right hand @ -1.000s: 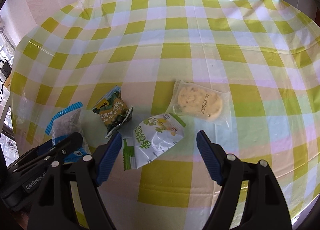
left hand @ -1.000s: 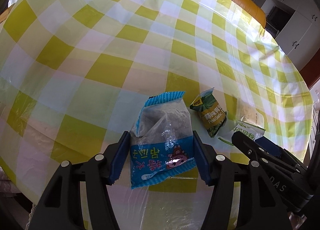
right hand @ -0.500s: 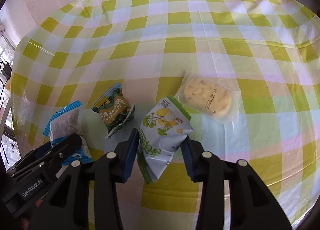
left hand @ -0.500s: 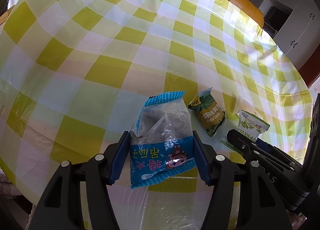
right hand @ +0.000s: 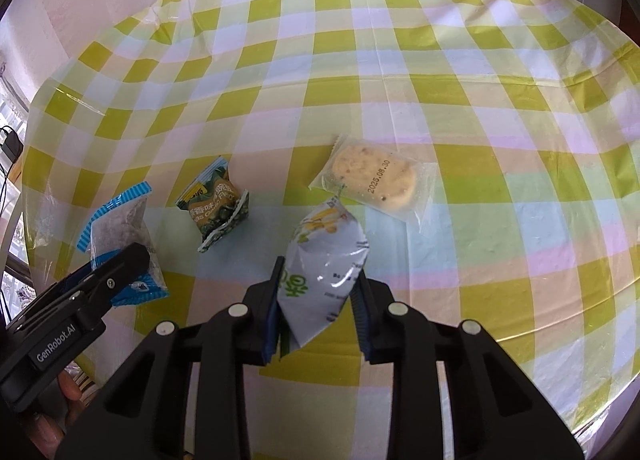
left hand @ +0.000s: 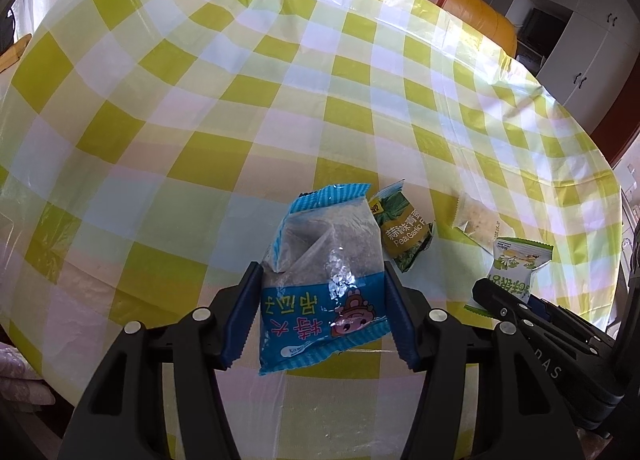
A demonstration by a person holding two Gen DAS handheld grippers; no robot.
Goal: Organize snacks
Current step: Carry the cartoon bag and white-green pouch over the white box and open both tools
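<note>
We found the table (right hand: pixel 400 60), under its green-and-white checked cloth, bare over most of its surface, with no tray, box or basket anywhere in either view to mark a destination. All four snacks were grouped along the near edge.

The blue packet (left hand: pixel 320 280) was the largest item. The left gripper (left hand: pixel 320 304) was clamped on its lower half, both blue pads pressed against its sides, the packet standing up off the cloth.

The white-and-green packet (right hand: pixel 324 260) was next in size. The right gripper (right hand: pixel 318 312) had just been closing, and its pads now pinched the packet's lower end; the wrapper was tilted up, its top corner overlapping the edge of the biscuit wrapper in the right wrist view. Whether it had fully left the cloth we could not tell.

The clear-wrapped biscuit (right hand: pixel 376 176) lay flat, untouched, just beyond the right gripper.

The small green pea packet (right hand: pixel 214 202) lay between the two held packets, also untouched.

We judged the task barely begun: two snacks were gripped, none placed in any final order, and two remained to be picked. Where the held pair should go could not be determined.
</note>
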